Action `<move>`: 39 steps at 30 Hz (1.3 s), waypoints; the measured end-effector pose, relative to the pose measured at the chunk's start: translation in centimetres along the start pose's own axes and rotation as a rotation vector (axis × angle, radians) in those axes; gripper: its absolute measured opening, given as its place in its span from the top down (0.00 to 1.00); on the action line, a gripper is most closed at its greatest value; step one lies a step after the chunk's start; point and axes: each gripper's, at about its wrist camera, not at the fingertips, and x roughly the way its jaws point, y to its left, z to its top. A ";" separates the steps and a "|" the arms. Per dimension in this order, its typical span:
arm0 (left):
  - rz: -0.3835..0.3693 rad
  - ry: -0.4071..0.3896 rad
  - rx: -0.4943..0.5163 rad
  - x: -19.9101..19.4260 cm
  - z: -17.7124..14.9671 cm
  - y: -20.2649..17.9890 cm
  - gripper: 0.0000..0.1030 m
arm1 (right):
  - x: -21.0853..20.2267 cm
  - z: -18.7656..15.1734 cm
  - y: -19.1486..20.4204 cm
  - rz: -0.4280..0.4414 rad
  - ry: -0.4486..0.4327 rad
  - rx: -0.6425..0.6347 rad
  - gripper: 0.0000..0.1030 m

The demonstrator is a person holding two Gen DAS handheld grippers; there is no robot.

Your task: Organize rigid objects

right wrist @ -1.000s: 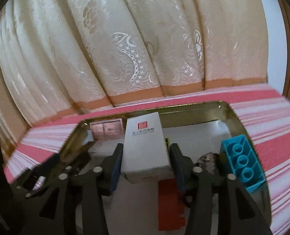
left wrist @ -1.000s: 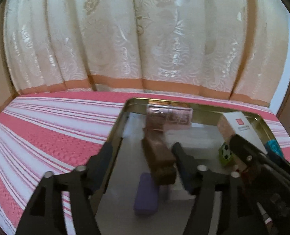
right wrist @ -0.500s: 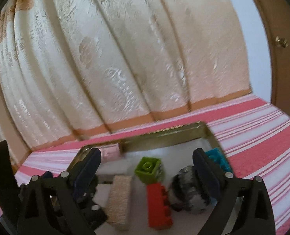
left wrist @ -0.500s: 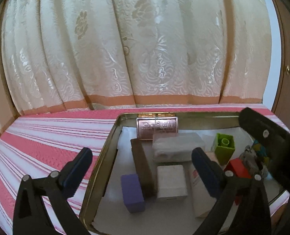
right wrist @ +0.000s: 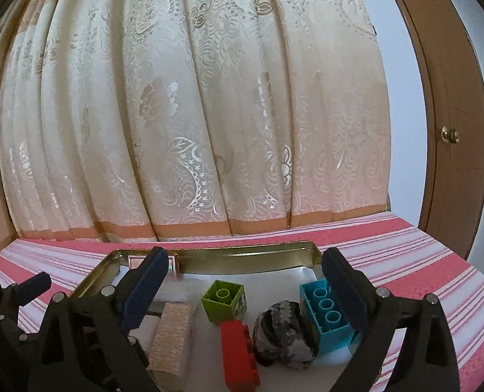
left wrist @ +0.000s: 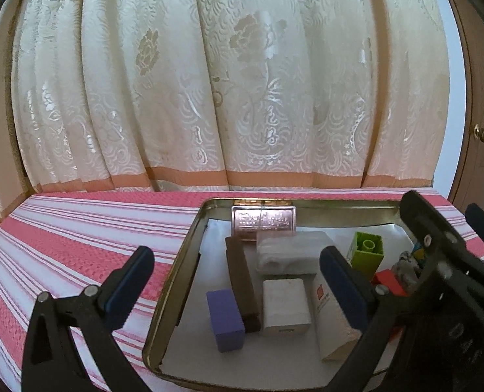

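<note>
Wide apart and carrying nothing, the left gripper [left wrist: 238,277] above the near left corner of the metal tray [left wrist: 189,254]; equally spread and empty, the right gripper [right wrist: 245,281] over the tray's right half. Nearest the left camera, inside the tray: a purple block [left wrist: 225,320], a long dark brown bar [left wrist: 240,281] touching its right side, a white square box [left wrist: 285,307] and a tall white carton [left wrist: 331,326] lying flat, partly behind a pad. Nearest the right camera: a red brick [right wrist: 238,356], a mottled grey-black stone [right wrist: 282,333] and a teal brick [right wrist: 323,317], all crowded together, the stone seemingly touching the teal brick. Further in: a green brick [right wrist: 224,300], a wrapped white bundle [left wrist: 291,251], then a copper-coloured tin [left wrist: 263,223] against the far wall. Beyond, the red-and-white striped cloth [left wrist: 78,238] bare as far as visible, then a cream curtain [left wrist: 209,81].

Judged close to finished, everything visible already in the tray. Best practice for any tidying: lift both claws clear before crossing, approach one piece from above, pads on flat opposite faces, avoiding a nudge to the tightly packed neighbours.
</note>
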 end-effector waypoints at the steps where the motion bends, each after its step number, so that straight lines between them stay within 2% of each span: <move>1: 0.000 -0.006 -0.003 -0.2 0.0 0.1 0.00 | 0.0 0.0 -0.2 -0.006 -0.003 0.009 0.06; 19: 0.005 -0.068 0.017 -3.0 -0.9 0.3 0.00 | -3.0 -0.8 0.3 -0.020 -0.017 0.002 0.06; 29: 0.004 -0.122 0.019 -5.5 -1.6 0.7 0.00 | -5.2 -1.2 0.5 -0.029 -0.054 -0.002 0.06; 39: 0.007 -0.135 0.007 -6.6 -1.9 1.2 0.00 | -6.5 -1.5 0.3 -0.043 -0.064 0.003 0.06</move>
